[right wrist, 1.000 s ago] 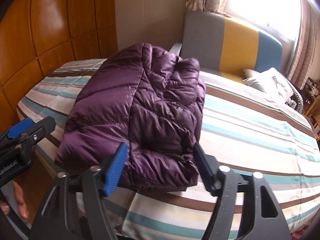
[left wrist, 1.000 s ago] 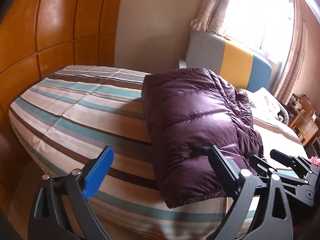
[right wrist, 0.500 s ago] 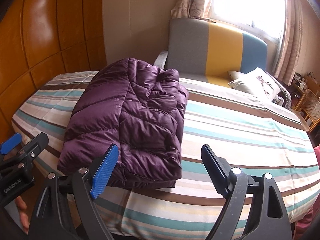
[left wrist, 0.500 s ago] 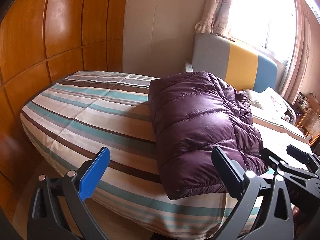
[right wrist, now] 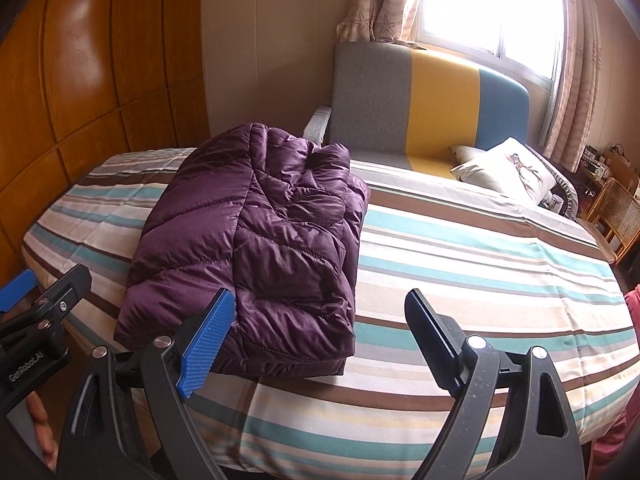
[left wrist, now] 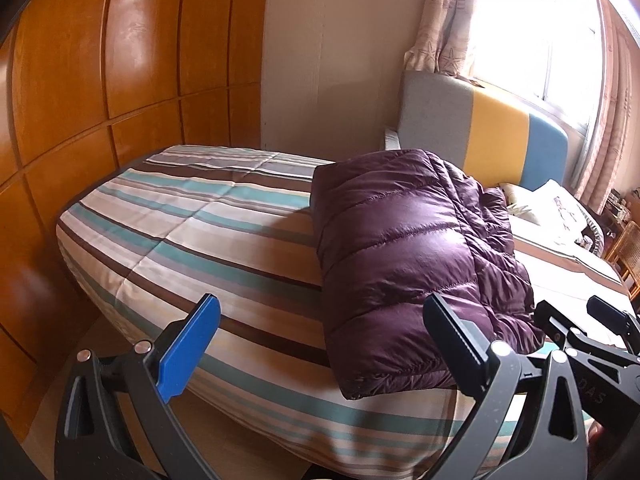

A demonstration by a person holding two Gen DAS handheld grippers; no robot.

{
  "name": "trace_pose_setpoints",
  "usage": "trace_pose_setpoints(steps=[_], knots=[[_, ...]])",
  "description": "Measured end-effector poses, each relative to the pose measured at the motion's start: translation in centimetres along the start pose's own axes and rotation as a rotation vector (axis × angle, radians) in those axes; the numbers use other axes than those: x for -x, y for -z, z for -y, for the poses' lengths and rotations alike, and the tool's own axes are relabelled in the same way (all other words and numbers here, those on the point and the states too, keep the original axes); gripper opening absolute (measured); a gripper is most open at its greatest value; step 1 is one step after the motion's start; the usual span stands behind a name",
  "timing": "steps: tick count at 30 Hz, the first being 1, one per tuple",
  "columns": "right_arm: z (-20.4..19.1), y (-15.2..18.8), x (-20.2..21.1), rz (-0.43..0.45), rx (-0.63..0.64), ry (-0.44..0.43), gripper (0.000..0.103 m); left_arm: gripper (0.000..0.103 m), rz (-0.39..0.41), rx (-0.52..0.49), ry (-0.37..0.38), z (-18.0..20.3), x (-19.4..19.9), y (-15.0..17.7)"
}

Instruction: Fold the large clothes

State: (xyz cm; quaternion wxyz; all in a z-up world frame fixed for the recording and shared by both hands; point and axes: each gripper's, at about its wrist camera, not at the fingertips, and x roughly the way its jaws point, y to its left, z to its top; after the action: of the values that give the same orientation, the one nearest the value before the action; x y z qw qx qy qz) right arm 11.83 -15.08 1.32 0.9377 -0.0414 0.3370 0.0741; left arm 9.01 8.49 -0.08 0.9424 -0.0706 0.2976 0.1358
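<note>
Purple puffer jacket (right wrist: 256, 248) lies folded on the striped bed (right wrist: 480, 264), at the near edge, toward the bed's wardrobe-side end. Left gripper (left wrist: 320, 348) spread wide, holding nothing, off the bed's near edge. Right gripper (right wrist: 316, 340) likewise spread, empty, just short of the jacket.

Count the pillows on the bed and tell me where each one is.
2. A white printed pillow lies at the bed's far right end, below the blue part of the headboard. A second grey pillow is tucked partly behind it. More could be hidden beyond.
</note>
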Motion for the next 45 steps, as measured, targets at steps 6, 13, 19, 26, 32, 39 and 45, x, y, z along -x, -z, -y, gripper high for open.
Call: trace_pose_setpoints(steps=[6, 13, 19, 26, 32, 39, 45], knots=[[-0.3, 0.0, 0.0, 0.007, 0.011, -0.001, 0.089, 0.101, -0.001, -0.002, -0.016, 0.1, 0.0, 0.2], [-0.5, 0.1, -0.2, 0.000, 0.014, -0.001, 0.089, 0.101, -0.006, 0.006, -0.020, 0.1, 0.0, 0.3], [-0.8, 0.1, -0.5, -0.006, 0.024, 0.002, 0.089, 0.101, -0.018, 0.010, -0.024, 0.0, -0.3, 0.4], [-0.8, 0.0, -0.6, -0.009, 0.018, -0.002, 0.089, 0.101, -0.018, 0.008, -0.025, -0.1, -0.4, 0.4], [-0.9, 0.0, -0.2, -0.002, 0.028, -0.002, 0.090, 0.101, -0.020, 0.020, -0.022, -0.2, -0.3, 0.4], [-1.0, 0.1, 0.1, 0.005, 0.037, 0.005, 0.092, 0.101, -0.012, 0.021, -0.010, 0.1, 0.5, 0.1], [-0.7, 0.2, 0.2, 0.003, 0.036, 0.014, 0.092, 0.101, -0.003, 0.012, 0.006, 0.8, 1.1, -0.2]])
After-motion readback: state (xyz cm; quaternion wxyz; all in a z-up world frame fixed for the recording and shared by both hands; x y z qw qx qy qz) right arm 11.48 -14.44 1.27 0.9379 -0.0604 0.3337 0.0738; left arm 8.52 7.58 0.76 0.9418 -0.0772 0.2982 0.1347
